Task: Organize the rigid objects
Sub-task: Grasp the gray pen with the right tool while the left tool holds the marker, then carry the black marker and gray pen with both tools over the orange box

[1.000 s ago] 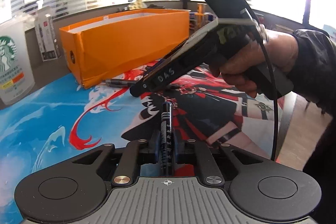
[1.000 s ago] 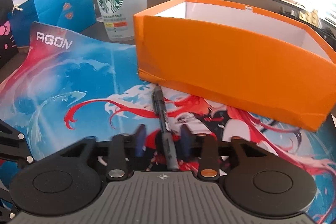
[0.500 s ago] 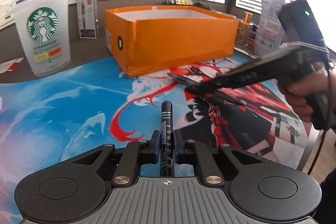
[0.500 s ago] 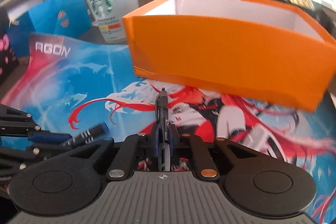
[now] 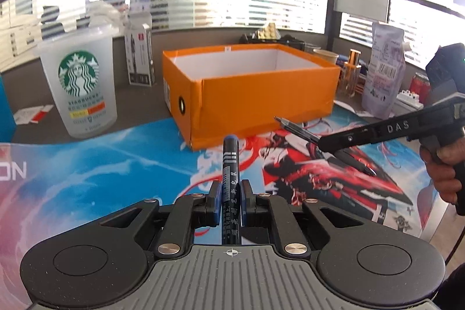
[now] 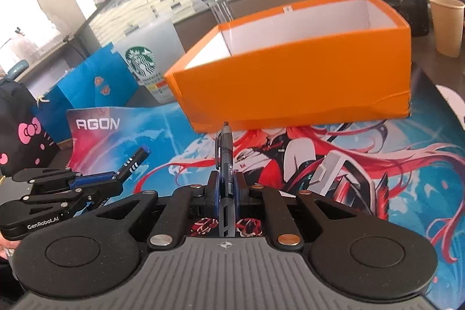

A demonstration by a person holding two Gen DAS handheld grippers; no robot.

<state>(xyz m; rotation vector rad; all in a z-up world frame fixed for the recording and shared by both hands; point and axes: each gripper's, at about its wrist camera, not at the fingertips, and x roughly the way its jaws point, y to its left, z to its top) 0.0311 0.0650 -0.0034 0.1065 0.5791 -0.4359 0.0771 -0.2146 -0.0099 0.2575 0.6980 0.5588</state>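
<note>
My left gripper (image 5: pixel 229 195) is shut on a dark blue marker (image 5: pixel 230 161) that sticks forward, off the mat. My right gripper (image 6: pixel 226 182) is shut on a dark grey click pen (image 6: pixel 225 148), also raised, its tip toward the orange box (image 6: pixel 293 83). The open orange box (image 5: pixel 255 95) with a white inside stands on the mat ahead of both grippers. In the left wrist view the right gripper (image 5: pixel 325 145) comes in from the right, its pen (image 5: pixel 293 127) pointing at the box. The right wrist view catches the left gripper (image 6: pixel 114 177) with its marker (image 6: pixel 136 160) at lower left.
A printed desk mat (image 5: pixel 87 164) covers the table. A frosted Starbucks cup (image 5: pixel 80 86) stands left of the box, a pen carton (image 5: pixel 139 54) behind it. A blue paper bag (image 6: pixel 93 83), a paper cup (image 6: pixel 444 25) and a pouch (image 5: pixel 383 69) sit around the edges.
The right gripper closed on the pen that lay in front of the box and lifted it off the mat. The left gripper rose with its marker, and both views swung to face the box.
</note>
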